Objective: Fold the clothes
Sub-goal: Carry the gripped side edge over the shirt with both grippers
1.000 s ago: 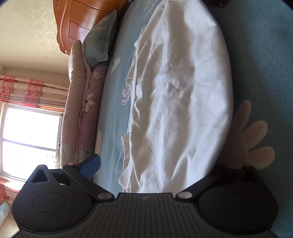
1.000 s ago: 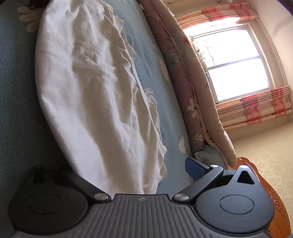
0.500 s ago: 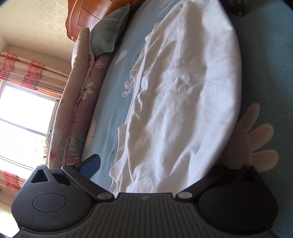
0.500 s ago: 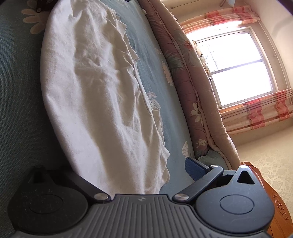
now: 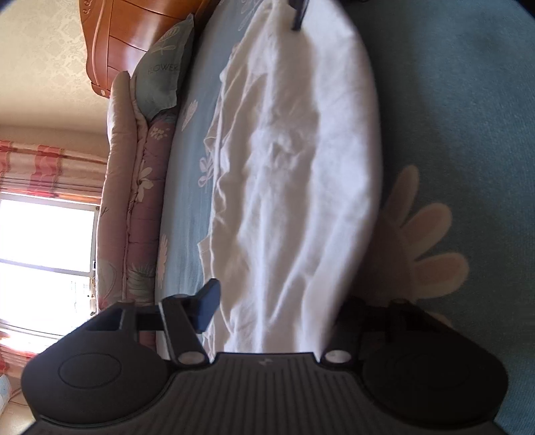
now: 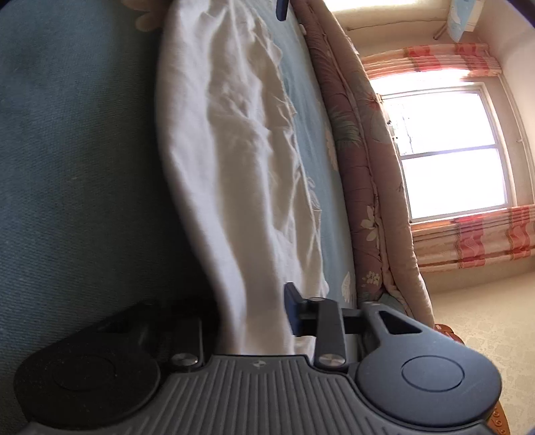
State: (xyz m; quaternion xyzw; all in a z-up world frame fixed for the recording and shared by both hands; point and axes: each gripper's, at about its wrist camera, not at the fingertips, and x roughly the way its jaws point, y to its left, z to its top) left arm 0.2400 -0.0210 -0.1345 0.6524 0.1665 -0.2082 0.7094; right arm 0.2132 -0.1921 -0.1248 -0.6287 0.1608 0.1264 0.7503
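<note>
A white garment [image 5: 294, 174] lies folded lengthwise on the blue flowered bedsheet [image 5: 461, 110], stretched between both grippers. My left gripper [image 5: 277, 314] has its jaws around one end of the cloth, blue finger [image 5: 207, 304] on one side, the other finger hidden under the fabric. My right gripper [image 6: 254, 318] holds the opposite end of the white garment [image 6: 234, 140], its blue finger [image 6: 292, 311] pressed against the cloth. The far gripper's tip shows at the top of each view [image 5: 297, 13] [image 6: 282, 8].
A rolled pink floral quilt [image 5: 133, 187] and a teal pillow [image 5: 164, 70] lie along the bed's far side by the wooden headboard [image 5: 133, 36]. A bright window [image 6: 448, 147] with striped curtains is beyond. Bedsheet [image 6: 73, 134] surrounds the garment.
Both grippers' fingers have closed in from wide open onto the garment's ends. The cloth edge looks lifted slightly and the views have tilted.
</note>
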